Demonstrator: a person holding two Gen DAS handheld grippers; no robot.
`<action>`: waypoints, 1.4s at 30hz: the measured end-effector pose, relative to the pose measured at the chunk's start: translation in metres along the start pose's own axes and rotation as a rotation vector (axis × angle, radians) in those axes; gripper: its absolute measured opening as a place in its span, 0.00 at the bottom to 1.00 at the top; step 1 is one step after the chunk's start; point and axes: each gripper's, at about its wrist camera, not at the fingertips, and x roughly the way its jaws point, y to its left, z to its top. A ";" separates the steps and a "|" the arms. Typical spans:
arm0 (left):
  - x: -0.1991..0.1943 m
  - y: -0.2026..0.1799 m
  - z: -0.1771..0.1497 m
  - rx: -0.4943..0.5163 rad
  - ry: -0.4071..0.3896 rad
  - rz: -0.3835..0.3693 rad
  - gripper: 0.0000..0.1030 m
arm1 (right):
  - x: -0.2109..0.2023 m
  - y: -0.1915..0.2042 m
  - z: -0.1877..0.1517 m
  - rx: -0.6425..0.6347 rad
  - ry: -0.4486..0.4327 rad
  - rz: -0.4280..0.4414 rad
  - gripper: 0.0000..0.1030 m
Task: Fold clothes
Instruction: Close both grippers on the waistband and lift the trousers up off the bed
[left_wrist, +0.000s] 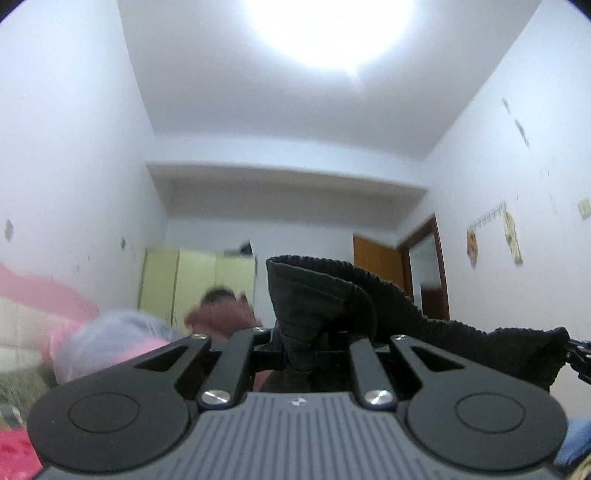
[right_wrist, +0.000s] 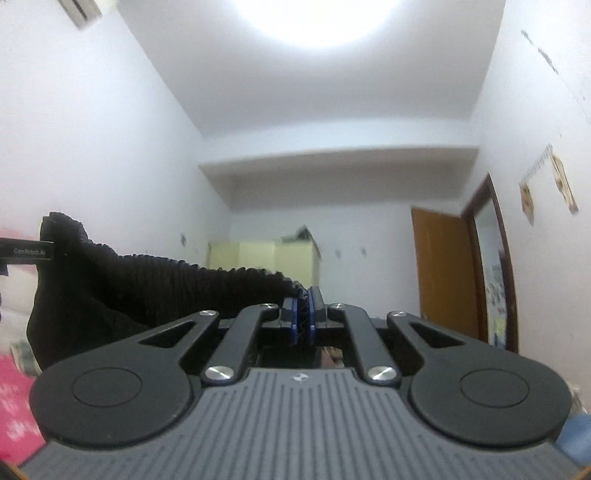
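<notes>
Right wrist: black knit garment (right_wrist: 129, 291) stretched sideways

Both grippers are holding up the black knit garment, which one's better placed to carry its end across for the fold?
Probably right: the right gripper pinches the black knit garment cleanly at its edge, while cloth bunches over the left gripper.

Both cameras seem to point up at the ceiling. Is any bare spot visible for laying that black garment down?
Hardly any. Both views show mainly walls and ceiling. The black garment hangs between the left gripper and right gripper. Lower left is crowded with pink and grey fabric; no bare surface shows.
</notes>
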 end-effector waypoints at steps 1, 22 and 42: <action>-0.006 -0.002 0.008 0.000 -0.023 0.005 0.12 | -0.004 0.000 0.008 0.010 -0.027 0.009 0.04; -0.007 -0.038 0.044 0.014 -0.089 0.002 0.12 | -0.014 -0.042 0.044 0.106 -0.169 0.077 0.04; 0.265 0.050 -0.240 0.042 0.592 0.082 0.12 | 0.284 -0.078 -0.210 0.025 0.555 0.077 0.04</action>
